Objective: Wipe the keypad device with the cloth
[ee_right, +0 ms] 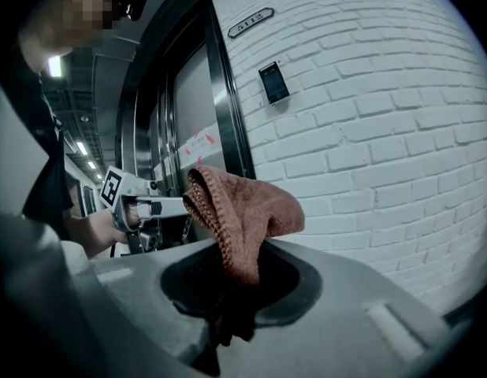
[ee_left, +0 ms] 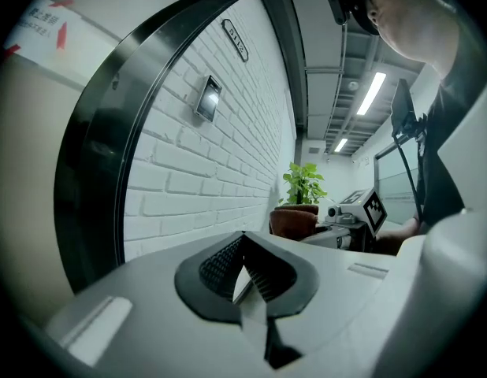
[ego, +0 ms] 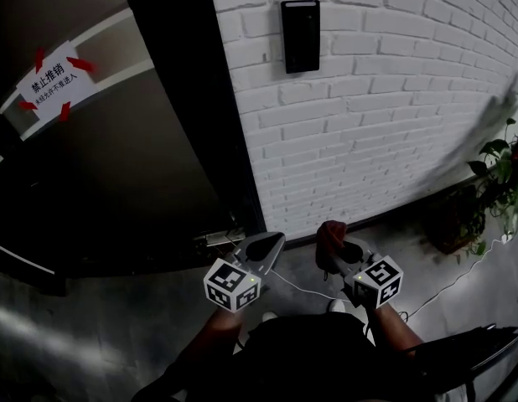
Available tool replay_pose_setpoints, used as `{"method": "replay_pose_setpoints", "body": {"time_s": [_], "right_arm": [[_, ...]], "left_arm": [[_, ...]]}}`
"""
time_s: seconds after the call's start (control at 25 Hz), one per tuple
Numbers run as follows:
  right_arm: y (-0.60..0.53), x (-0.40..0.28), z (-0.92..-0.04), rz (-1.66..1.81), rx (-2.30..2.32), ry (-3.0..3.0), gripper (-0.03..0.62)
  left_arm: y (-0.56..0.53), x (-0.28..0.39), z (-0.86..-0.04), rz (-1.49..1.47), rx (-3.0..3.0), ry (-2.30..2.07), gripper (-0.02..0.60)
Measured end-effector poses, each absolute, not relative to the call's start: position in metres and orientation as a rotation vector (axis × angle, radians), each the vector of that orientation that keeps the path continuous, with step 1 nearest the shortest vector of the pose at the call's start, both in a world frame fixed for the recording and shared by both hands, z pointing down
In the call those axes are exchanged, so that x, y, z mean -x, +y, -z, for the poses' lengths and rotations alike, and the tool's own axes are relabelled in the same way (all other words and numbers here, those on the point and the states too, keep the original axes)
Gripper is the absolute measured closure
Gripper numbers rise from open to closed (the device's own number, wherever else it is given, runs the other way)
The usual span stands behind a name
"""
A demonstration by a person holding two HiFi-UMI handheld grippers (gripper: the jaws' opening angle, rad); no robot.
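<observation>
The black keypad device (ego: 301, 35) hangs high on the white brick wall (ego: 385, 115); it also shows as a small panel (ee_left: 208, 98) in the left gripper view and as a dark panel (ee_right: 273, 83) in the right gripper view. My right gripper (ego: 333, 243) is held low, far below the device, and is shut on a reddish-brown cloth (ee_right: 239, 211), whose folded end (ego: 329, 235) sticks up past the jaws. My left gripper (ego: 263, 247) hangs beside it, shut with nothing between its ridged pads (ee_left: 228, 264).
A dark metal door frame (ego: 192, 99) and door with a red-and-white notice (ego: 51, 82) stand left of the wall. A potted plant (ego: 506, 170) is at the right. A white cable (ego: 448, 287) trails over the grey floor.
</observation>
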State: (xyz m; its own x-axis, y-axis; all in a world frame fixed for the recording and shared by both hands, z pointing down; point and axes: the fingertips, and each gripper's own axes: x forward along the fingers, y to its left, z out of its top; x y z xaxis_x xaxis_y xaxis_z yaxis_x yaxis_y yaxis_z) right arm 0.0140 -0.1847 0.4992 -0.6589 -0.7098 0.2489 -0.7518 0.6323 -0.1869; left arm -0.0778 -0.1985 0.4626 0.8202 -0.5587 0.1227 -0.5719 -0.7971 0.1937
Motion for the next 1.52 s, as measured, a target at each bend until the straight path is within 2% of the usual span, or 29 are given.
{"method": "replay_pose_setpoints", "body": {"time_s": [0.32,0.56,0.92,1.08,1.28,1.52], "right_arm": [[-0.247,-0.035,-0.413,-0.132,-1.065,-2.776,0.534],[-0.307,-0.032,-0.264,0.344,-1.081,-2.829,0.534],[-0.374,-0.009,-0.085,0.560,-1.246,-2.942,0.534],[-0.401,0.001,-0.055,0.575,-1.328,-2.916,0.534],[-0.428,0.013,-0.058,0.508,-1.378,-2.892,0.534],[-0.435,0.019,-0.059,0.650,-1.429,-2.796,0.534]], "left_arm": [[-0.211,0.054,-0.448,-0.024,-2.764,-0.987,0.565],[-0.198,0.044,-0.455,-0.052,-2.727,-1.028,0.565],[-0.197,0.056,-0.453,-0.082,-2.742,-1.120,0.565],[-0.192,0.061,-0.457,-0.086,-2.733,-1.123,0.565],[-0.191,0.073,-0.460,-0.089,-2.719,-1.133,0.565],[-0.195,0.080,-0.459,-0.080,-2.713,-1.136,0.565]]}}
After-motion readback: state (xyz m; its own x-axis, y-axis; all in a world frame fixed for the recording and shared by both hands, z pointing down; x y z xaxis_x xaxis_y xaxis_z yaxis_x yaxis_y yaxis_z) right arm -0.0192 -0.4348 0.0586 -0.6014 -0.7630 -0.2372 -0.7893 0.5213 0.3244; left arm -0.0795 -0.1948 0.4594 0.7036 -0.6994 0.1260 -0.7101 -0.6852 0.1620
